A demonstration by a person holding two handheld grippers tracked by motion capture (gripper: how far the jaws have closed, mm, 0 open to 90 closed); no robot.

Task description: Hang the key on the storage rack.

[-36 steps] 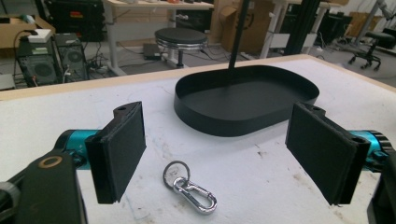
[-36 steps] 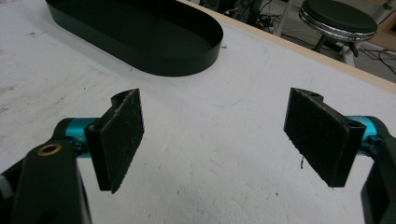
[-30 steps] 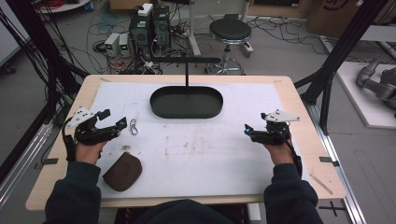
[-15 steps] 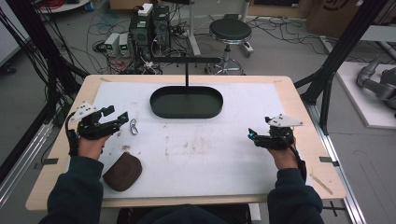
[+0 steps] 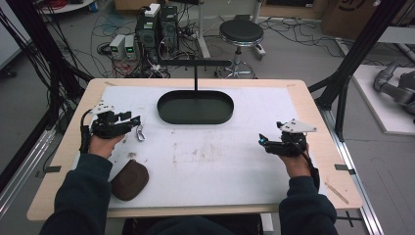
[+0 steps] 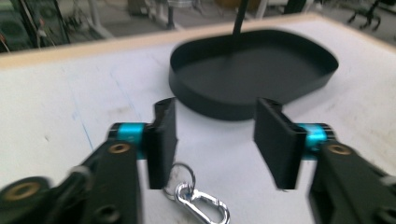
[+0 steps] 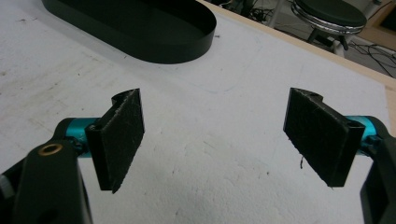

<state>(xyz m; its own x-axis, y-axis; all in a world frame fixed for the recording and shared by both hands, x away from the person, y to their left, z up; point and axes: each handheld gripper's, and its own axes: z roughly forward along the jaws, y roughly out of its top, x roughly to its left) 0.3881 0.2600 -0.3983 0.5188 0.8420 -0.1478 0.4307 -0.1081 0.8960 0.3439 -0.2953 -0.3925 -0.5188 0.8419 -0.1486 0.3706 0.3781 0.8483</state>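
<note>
A white mat covers the wooden bench (image 5: 313,105), with a black oval tray (image 5: 195,106) at its far side. The left tongs (image 6: 215,140) have just been closing, half-open over a silver carabiner clip (image 6: 198,203) near the left pad, ungripped. The right tongs (image 7: 212,140) gape wide, empty.

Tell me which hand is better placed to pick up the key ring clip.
Left. The left gripper sits right over the clip, its jaws just closing around it, not yet gripping. The right gripper hovers open far across the table.

Carabiner (image 6: 201,205) cut off below
</note>
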